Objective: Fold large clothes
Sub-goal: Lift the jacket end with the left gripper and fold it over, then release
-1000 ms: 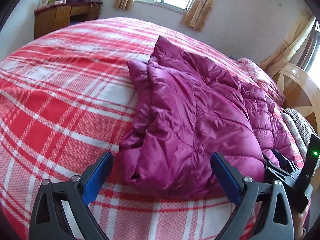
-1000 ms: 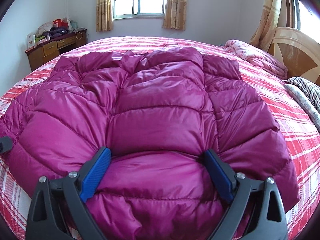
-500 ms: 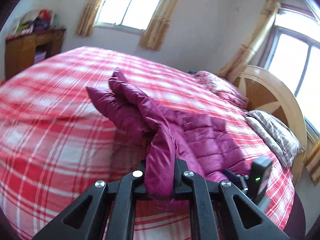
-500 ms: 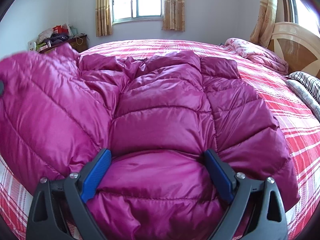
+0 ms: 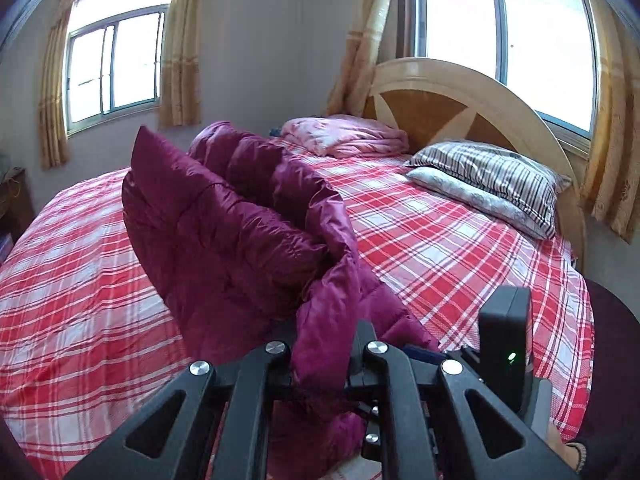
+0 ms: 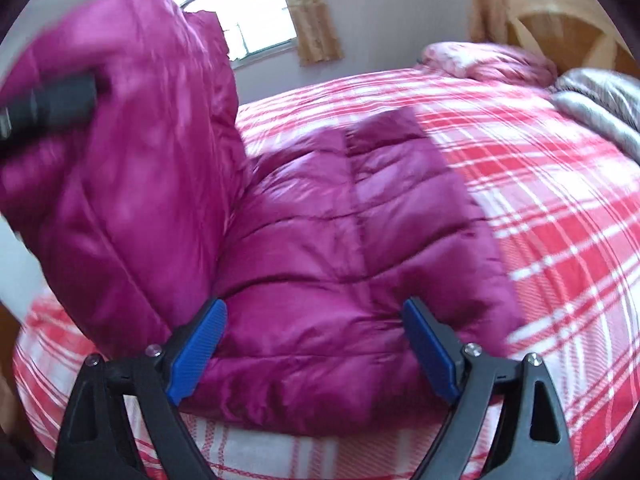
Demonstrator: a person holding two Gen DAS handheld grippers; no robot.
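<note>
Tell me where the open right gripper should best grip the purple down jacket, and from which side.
Probably the near hem of the jacket, between the right gripper jaws, approached from the bed's near edge: this edge lies flat and free, while the left gripper lifts the other side.

The left gripper [image 5: 324, 364] is clamped tight on a fold of the jacket [image 5: 224, 240], pointing somewhat downward. The right gripper [image 6: 316, 344] has its blue fingers [image 6: 198, 350] spread wide, its jaws having just closed a little, with the jacket's near edge bulging between them.
</note>
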